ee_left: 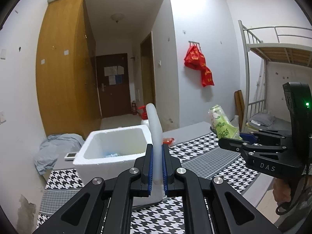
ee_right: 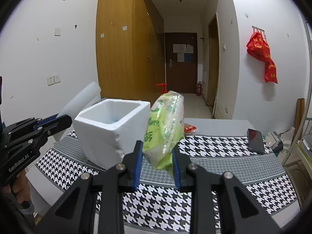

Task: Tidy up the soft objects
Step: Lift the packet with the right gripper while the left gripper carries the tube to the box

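My left gripper [ee_left: 157, 146] is shut on a white foam sheet [ee_left: 155, 132], held upright just in front of the white foam box [ee_left: 109, 136]. The sheet also shows in the right wrist view [ee_right: 81, 101], left of the box [ee_right: 109, 128]. My right gripper [ee_right: 157, 144] is shut on a green plastic pack of tissues [ee_right: 165, 124], held above the table right of the box. That pack [ee_left: 222, 123] and the right gripper [ee_left: 232, 139] show at the right of the left wrist view. Something blue lies inside the box [ee_left: 112, 154].
The table has a houndstooth cloth [ee_right: 214, 146]. A black phone [ee_right: 255, 140] lies at its right, a red packet [ee_right: 190, 127] behind the pack. A red-capped bottle [ee_left: 144, 115] stands behind the box. A grey cloth [ee_left: 52, 150] and white device [ee_left: 70, 155] lie left.
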`<state>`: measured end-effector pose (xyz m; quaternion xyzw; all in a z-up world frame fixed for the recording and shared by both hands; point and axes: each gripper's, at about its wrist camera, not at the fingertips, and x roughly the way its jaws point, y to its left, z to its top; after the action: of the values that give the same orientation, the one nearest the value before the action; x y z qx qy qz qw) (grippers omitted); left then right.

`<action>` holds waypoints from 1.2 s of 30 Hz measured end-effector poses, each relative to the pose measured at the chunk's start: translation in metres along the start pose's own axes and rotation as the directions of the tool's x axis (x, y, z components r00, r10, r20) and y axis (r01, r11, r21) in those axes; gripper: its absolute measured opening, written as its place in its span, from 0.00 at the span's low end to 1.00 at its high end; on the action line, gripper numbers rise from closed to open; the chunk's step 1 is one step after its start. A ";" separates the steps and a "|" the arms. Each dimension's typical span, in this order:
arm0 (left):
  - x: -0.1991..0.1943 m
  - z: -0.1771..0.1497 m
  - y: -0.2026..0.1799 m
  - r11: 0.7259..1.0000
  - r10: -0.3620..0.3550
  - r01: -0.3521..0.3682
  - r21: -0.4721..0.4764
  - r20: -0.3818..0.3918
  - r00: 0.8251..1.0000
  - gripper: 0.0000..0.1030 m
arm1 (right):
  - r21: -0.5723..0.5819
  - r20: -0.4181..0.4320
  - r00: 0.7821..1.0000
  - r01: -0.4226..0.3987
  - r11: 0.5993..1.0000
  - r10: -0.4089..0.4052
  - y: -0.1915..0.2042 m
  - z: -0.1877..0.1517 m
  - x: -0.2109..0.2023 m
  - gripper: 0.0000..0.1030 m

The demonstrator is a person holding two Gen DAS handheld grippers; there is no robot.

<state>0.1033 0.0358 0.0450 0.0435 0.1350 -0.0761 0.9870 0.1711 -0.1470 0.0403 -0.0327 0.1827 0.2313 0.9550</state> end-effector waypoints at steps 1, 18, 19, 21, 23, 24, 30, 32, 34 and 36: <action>-0.001 0.001 0.001 1.000 0.009 -0.009 0.000 0.005 1.000 0.08 | -0.002 0.003 1.000 -0.003 1.000 0.003 0.000 0.000 0.000 0.31; -0.012 0.006 0.027 0.994 0.099 -0.097 -0.042 0.037 0.994 0.08 | -0.075 0.046 0.996 -0.078 0.994 0.082 0.029 0.013 0.004 0.31; -0.012 0.007 0.028 0.994 0.100 -0.098 -0.046 0.038 0.994 0.08 | -0.080 0.046 0.995 -0.086 0.993 0.090 0.031 0.015 0.005 0.31; -0.011 0.008 0.030 0.993 0.105 -0.103 -0.051 0.041 0.994 0.08 | -0.086 0.046 0.994 -0.092 0.992 0.097 0.033 0.018 0.007 0.31; -0.010 0.008 0.033 0.993 0.109 -0.106 -0.057 0.041 0.993 0.08 | -0.092 0.043 0.993 -0.105 0.990 0.109 0.035 0.020 0.011 0.31; -0.010 0.009 0.034 0.993 0.109 -0.107 -0.058 0.041 0.993 0.08 | -0.094 0.040 0.993 -0.109 0.990 0.113 0.037 0.021 0.013 0.31; -0.005 0.010 0.043 0.990 0.127 -0.125 -0.068 0.034 0.991 0.08 | -0.099 0.027 0.991 -0.131 0.986 0.134 0.043 0.029 0.028 0.31; -0.003 0.011 0.046 0.989 0.131 -0.129 -0.069 0.032 0.991 0.08 | -0.100 0.026 0.989 -0.145 0.984 0.148 0.045 0.032 0.033 0.31; 0.001 0.012 0.049 0.989 0.134 -0.131 -0.068 0.028 0.991 0.08 | -0.101 0.023 0.987 -0.154 0.983 0.157 0.048 0.034 0.038 0.31; 0.003 0.013 0.051 0.989 0.136 -0.134 -0.070 0.028 0.990 0.08 | -0.103 0.020 0.987 -0.154 0.983 0.156 0.051 0.037 0.043 0.31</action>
<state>0.1178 0.0842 0.0599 0.0176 0.1181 -0.0052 0.9928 0.1955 -0.0777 0.0602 -0.0634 0.1593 0.3143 0.9337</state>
